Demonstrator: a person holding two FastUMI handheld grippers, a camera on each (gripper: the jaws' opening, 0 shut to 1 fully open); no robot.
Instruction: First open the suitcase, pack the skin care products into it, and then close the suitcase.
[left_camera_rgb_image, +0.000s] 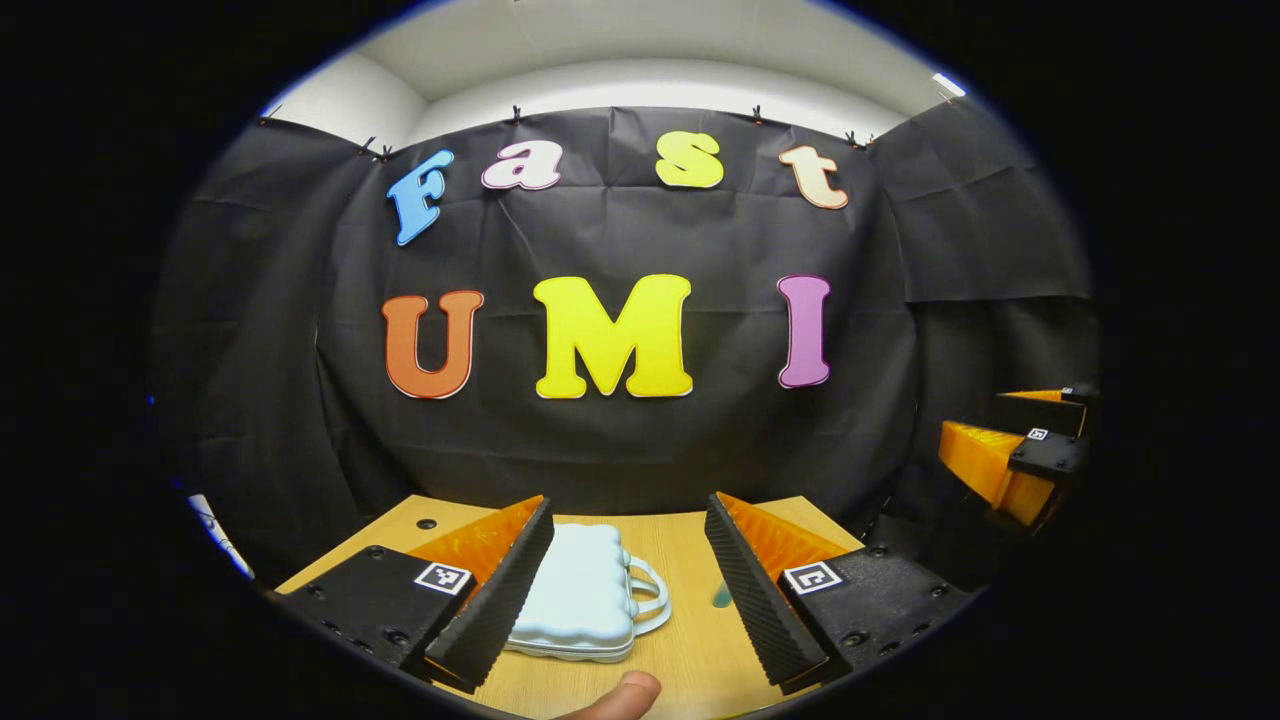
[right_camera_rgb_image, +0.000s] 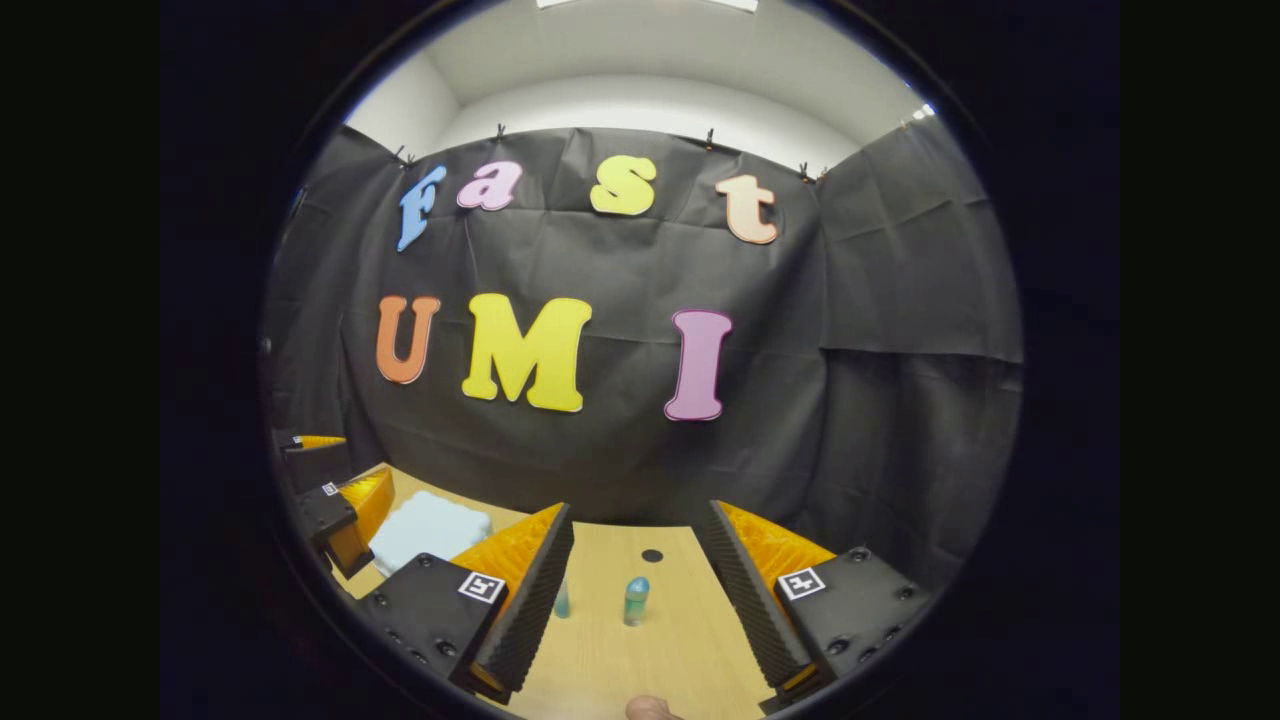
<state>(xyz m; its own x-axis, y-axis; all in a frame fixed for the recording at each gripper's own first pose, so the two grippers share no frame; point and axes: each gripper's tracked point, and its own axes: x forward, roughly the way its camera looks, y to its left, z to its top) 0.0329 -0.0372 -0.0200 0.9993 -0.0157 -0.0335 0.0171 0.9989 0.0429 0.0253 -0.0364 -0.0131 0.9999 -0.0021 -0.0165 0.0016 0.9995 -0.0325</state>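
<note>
A small pale blue suitcase (left_camera_rgb_image: 585, 600) lies closed on the wooden table (left_camera_rgb_image: 690, 650), its handle toward the right. My left gripper (left_camera_rgb_image: 630, 535) hovers open above it, the case showing between its fingers, nearer the left one. In the right gripper view the suitcase (right_camera_rgb_image: 430, 530) lies at the left. Two small teal skin care bottles stand upright on the table: one (right_camera_rgb_image: 636, 600) between my right gripper's fingers, another (right_camera_rgb_image: 563, 598) partly hidden by the left finger. My right gripper (right_camera_rgb_image: 640, 540) is open, above and short of them. The right gripper (left_camera_rgb_image: 1010, 450) also shows at the far right in the left gripper view.
The black cloth wall closes off the back and sides of the table. A small dark hole (right_camera_rgb_image: 652, 555) sits in the tabletop beyond the bottles. A fingertip (left_camera_rgb_image: 625, 695) shows at the bottom edge. The left gripper (right_camera_rgb_image: 335, 500) appears at the left of the right gripper view.
</note>
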